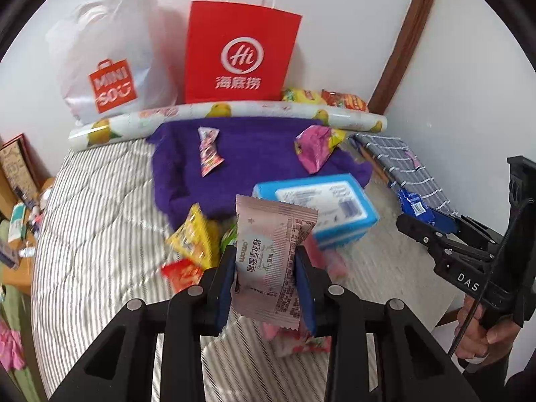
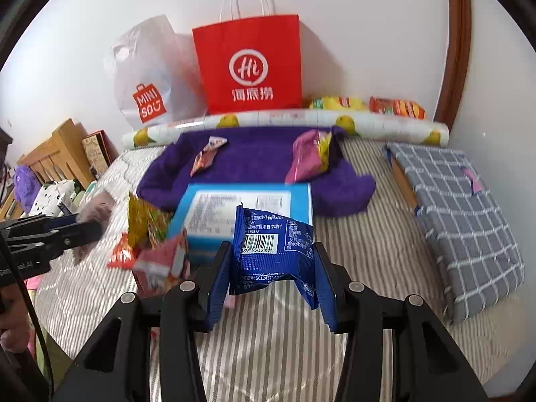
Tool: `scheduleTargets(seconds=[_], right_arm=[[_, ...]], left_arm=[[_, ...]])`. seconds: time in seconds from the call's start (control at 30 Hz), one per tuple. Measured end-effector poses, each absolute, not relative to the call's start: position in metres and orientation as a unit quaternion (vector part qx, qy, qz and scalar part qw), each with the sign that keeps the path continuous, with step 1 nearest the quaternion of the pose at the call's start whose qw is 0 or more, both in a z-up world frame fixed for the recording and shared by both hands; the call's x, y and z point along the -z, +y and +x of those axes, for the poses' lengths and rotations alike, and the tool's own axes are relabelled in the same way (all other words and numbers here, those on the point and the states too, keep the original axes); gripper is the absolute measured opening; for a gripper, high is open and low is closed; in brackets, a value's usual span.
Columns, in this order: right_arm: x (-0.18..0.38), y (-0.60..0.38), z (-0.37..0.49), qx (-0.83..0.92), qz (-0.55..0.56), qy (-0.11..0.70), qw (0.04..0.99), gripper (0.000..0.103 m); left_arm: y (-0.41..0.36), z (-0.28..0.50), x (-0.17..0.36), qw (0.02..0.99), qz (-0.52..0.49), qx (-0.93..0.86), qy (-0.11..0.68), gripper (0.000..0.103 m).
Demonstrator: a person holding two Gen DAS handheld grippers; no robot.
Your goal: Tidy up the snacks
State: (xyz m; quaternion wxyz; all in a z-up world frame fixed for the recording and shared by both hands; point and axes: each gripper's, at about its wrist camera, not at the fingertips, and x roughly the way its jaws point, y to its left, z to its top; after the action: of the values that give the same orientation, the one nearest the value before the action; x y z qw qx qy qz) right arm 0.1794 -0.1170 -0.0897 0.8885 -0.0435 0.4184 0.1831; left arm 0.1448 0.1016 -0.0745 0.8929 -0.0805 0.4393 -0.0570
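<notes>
Left wrist view: the left gripper (image 1: 264, 271) pinches a pink packet (image 1: 273, 254), held up over the striped bed (image 1: 100, 221), near a blue box (image 1: 321, 207).

Right wrist view: the right gripper (image 2: 273, 278) clamps a blue packet (image 2: 274, 248) above the bed, just before the box and purple towel (image 2: 254, 164).

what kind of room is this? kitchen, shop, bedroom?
Most likely a bedroom. The snacks lie on a striped quilted bedcover, with a wooden headboard at its far left end and a checked pillow by the wall. Shopping bags, including the red paper bag, lean against that wall.
</notes>
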Motion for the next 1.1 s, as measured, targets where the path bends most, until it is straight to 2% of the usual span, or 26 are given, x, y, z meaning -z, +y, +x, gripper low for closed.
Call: scheduleTargets(seconds=[0.3, 1.1], right_arm=[[0.058, -0.108, 0.213, -0.187, -0.04, 0.395, 0.899, 0.046], [0.04, -0.07, 0.349, -0.221, -0.021, 0.378, 0.899, 0.046]], left_arm=[[0.092, 0.189, 0.056, 0.898, -0.086, 0.074, 0.426, 0.032], [0.118, 0.314, 0.036, 0.904, -0.083, 0.039, 0.417, 0.032]])
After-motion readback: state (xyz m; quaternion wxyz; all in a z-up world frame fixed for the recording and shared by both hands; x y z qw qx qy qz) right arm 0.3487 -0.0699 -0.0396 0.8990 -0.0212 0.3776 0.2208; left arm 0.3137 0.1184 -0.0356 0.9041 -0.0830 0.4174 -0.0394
